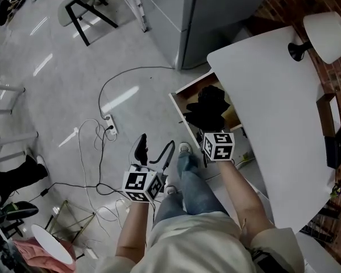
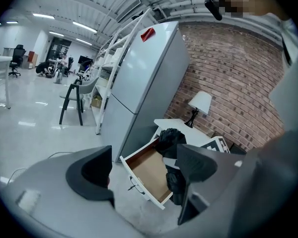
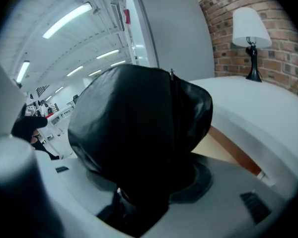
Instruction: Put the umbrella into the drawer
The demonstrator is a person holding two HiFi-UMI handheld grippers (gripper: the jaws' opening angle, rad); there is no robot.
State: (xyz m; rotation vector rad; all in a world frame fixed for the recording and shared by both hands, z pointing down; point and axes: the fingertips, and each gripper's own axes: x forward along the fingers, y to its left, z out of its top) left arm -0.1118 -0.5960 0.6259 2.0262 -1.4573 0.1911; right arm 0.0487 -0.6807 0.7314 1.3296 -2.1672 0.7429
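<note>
The black folded umbrella (image 1: 210,110) hangs over the open white drawer (image 1: 179,103), and my right gripper (image 1: 208,131) is shut on its near end. In the right gripper view the umbrella (image 3: 139,128) fills the space between the jaws and hides most of the drawer's brown inside (image 3: 223,144). My left gripper (image 1: 154,151) is open and empty, out over the floor to the left of the drawer. From the left gripper view (image 2: 144,175), the drawer (image 2: 146,170) is pulled out with the umbrella (image 2: 171,140) at its right side.
The drawer belongs to a white table (image 1: 273,107) with a lamp (image 1: 324,36) on it, against a brick wall. A grey fridge (image 1: 216,16) stands behind the drawer. A power strip with cables (image 1: 109,127) lies on the floor at left, and the person's legs (image 1: 187,181) are between the grippers.
</note>
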